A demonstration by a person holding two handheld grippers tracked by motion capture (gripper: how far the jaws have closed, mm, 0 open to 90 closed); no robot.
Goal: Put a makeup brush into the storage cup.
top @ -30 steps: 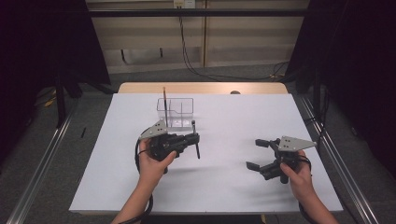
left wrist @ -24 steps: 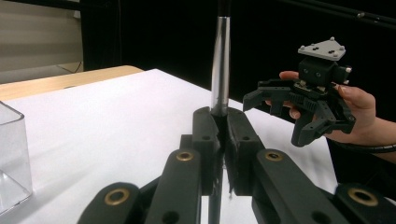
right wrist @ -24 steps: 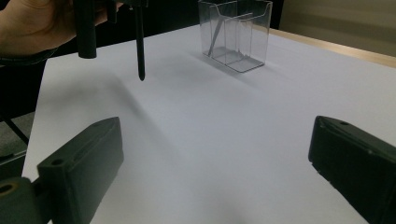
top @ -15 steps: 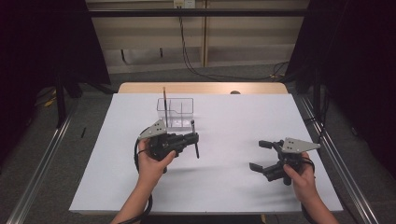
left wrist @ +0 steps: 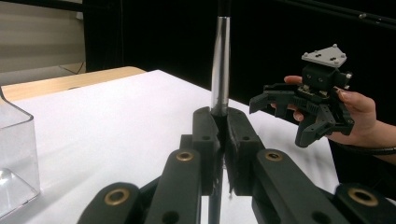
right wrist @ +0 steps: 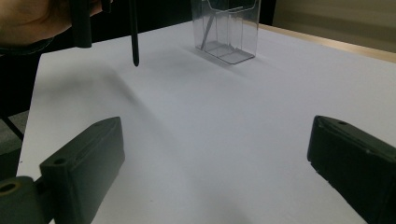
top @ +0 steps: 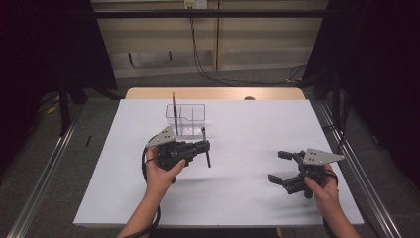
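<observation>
My left gripper [top: 204,146] is shut on a dark pen [top: 207,159] and holds it upright just above the white table, in front of a clear plastic box [top: 190,120]. In the left gripper view the jaws pinch the pen's silver barrel [left wrist: 220,70]. A thin brown stick [top: 174,106] stands in the box's left compartment. My right gripper [top: 280,167] hovers at the near right, open, with nothing between its jaws. The right gripper view has its own gripper [right wrist: 219,154] spread wide, the pen's tip [right wrist: 134,44] hanging at the upper left and the box [right wrist: 229,28] beyond.
The white table sheet [top: 237,198] stretches between both hands. A wooden table edge [top: 218,93] runs behind the box. Metal rails [top: 44,173] flank the table, and cables [top: 208,64] hang at the back wall.
The right gripper has drifted slightly toward the near right edge. The left gripper and the pen have stayed in place.
</observation>
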